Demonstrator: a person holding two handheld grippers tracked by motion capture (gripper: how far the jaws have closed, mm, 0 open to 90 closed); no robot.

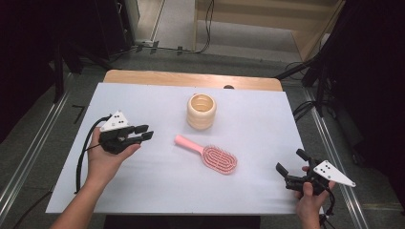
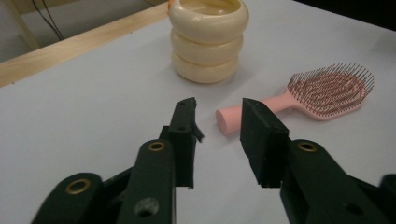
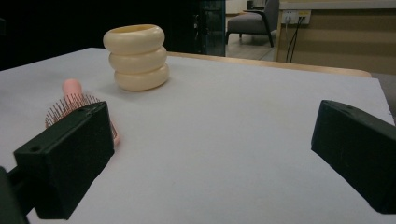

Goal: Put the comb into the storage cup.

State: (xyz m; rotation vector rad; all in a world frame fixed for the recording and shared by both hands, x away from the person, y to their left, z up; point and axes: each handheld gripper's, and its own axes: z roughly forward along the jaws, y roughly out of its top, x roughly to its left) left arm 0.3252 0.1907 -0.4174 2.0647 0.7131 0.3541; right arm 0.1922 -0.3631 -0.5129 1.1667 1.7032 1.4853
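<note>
Hairbrush [image 3: 70, 105] partly hidden behind right hand-held gripper [image 3: 210, 154] jaw; both grippers spread, empty.

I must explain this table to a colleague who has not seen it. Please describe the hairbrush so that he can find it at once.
Start at the white table and find the cream ribbed cup near its far middle. Just in front of that cup lies the pink hairbrush, flat, bristles up, handle pointing to the left tool. It is the one pink thing there.
</note>
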